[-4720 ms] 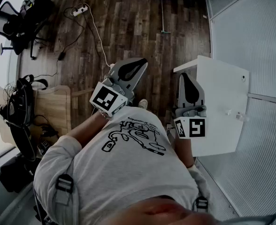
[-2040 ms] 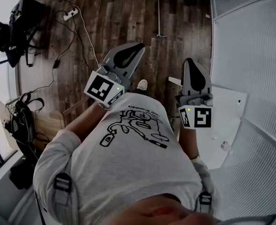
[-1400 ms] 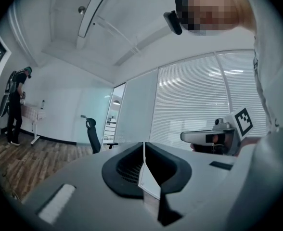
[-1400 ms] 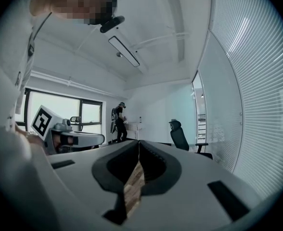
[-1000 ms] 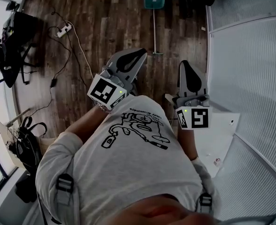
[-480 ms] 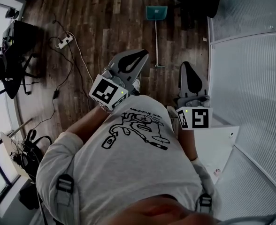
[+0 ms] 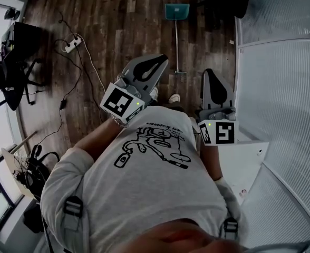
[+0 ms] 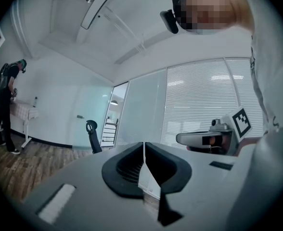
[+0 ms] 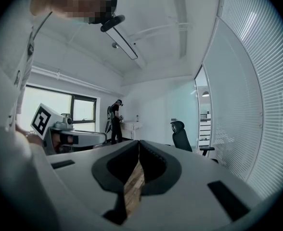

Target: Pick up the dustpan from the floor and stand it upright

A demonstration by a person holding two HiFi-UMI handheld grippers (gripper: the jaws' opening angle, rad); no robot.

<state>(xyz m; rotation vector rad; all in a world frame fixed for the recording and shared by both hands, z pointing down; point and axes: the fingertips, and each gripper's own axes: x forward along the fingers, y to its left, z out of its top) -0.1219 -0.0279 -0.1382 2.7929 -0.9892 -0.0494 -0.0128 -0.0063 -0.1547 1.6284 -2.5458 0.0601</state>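
Ahead: dustpan [image 7: 176,10], beyond R hand-held gripper [image 7: 209,73].

The head view is dim and flat in colour: the wooden floor [image 7: 128,30] reads very dark, while the left edge burns out to white. Its fisheye lens bends straight lines hard toward the borders. Both gripper views are brighter and pale, framed by black corners. A ceiling strip light [image 8: 103,4] glows, the blinds [image 8: 204,105] glare softly, and a window [image 9: 50,112] is overexposed. The nearest foreground looks slightly soft.
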